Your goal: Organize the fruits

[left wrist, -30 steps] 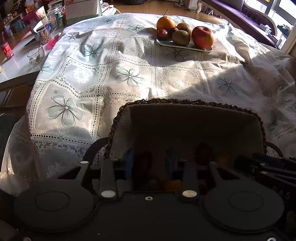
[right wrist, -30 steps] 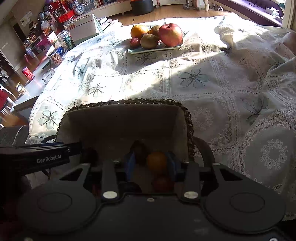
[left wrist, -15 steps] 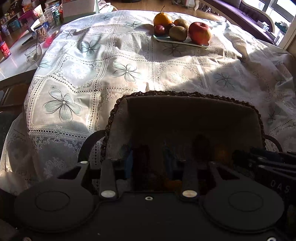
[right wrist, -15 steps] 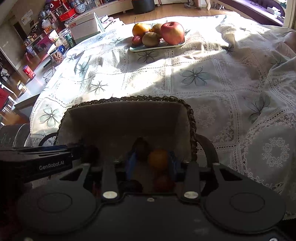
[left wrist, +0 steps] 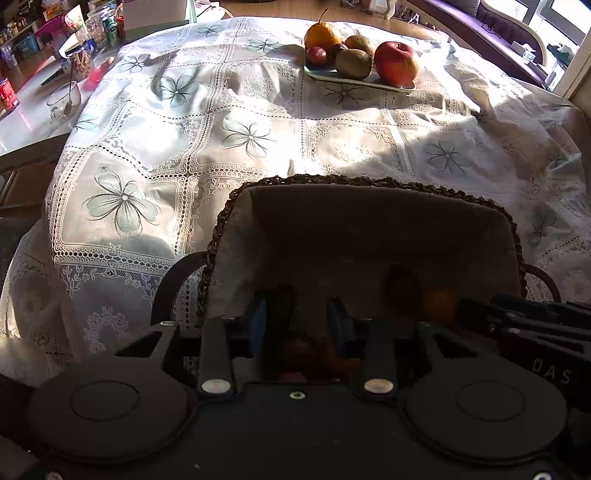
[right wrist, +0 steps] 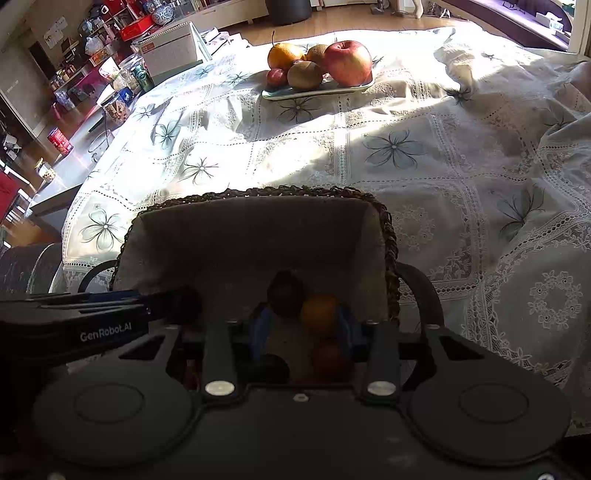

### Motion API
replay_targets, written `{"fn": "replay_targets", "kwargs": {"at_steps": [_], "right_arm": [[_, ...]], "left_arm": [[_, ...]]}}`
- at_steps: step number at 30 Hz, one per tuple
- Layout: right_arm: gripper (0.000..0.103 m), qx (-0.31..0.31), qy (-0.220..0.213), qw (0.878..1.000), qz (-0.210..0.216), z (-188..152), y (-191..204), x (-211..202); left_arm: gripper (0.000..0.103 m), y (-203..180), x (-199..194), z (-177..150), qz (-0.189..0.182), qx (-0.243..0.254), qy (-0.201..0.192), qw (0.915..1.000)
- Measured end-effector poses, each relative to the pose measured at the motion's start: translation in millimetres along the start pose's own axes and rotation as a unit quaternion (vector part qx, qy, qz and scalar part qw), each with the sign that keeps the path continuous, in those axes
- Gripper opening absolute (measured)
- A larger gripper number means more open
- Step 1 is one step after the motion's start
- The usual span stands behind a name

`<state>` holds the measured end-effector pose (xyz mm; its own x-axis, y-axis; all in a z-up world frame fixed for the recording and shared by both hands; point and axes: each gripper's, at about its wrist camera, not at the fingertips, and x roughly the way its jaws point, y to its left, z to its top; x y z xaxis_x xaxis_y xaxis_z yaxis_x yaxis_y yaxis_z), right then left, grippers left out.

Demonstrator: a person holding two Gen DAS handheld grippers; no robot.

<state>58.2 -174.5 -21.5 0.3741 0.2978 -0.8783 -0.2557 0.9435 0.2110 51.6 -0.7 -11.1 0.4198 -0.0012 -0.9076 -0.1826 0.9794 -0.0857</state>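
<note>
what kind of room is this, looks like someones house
Most likely a home living or dining room. A lace floral tablecloth covers the table, with a plate of fruit on it, cluttered shelves stand at the left, and a sofa sits by a sunny window.

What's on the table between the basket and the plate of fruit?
Nothing but bare flowered tablecloth lies between the basket and the plate; both wrist views show it.

- Woven fabric-lined basket stands at the near edge of the lace-covered tabletop.
- Several round fruits lie inside the basket, at its near side.
- Shallow oblong plate, well behind the basket, carries an apple, orange and kiwis.
</note>
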Motion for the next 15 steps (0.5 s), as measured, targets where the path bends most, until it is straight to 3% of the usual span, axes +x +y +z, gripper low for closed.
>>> {"fn": "replay_targets", "kwargs": {"at_steps": [15], "right_arm": [[0.041,0.000,0.001,1.000,0.000,-0.4,0.9,-0.2]], "left_arm": [[0.045,1.2,2.8,-0.3,-0.001,-0.007,0.010,0.9999]]}}
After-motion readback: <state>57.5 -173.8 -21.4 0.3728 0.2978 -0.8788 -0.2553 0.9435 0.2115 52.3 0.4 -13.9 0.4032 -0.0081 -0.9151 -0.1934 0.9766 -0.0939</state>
